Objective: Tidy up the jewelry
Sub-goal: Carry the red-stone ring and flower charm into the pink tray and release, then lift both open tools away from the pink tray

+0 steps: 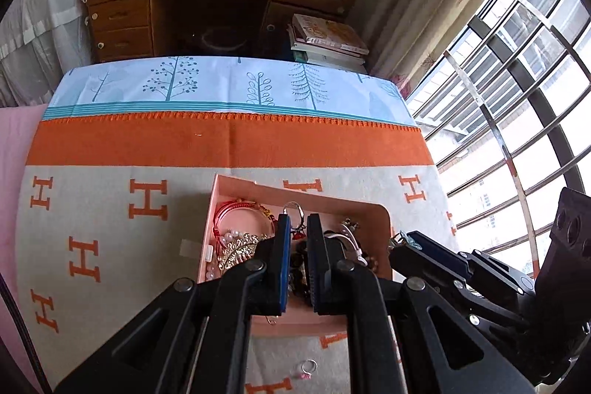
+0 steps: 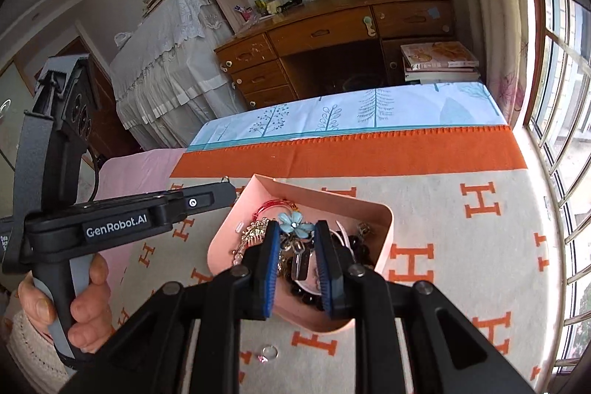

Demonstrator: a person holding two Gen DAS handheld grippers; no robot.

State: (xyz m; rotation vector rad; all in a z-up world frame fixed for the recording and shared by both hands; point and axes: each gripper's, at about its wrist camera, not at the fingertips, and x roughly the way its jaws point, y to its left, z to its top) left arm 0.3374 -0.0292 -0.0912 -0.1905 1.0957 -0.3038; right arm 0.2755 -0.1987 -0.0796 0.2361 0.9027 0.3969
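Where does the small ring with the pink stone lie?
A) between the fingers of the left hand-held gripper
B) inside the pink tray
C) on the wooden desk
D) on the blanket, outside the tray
D: the ring with the pink stone lies on the H-patterned blanket, just outside the pink tray.

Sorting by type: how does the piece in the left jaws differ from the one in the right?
The ring in the left gripper is a silver loop; the flower in the right gripper is blue with broad petals. The ring is open in the middle; the flower has a pale centre. Both are pinched above the pink tray.
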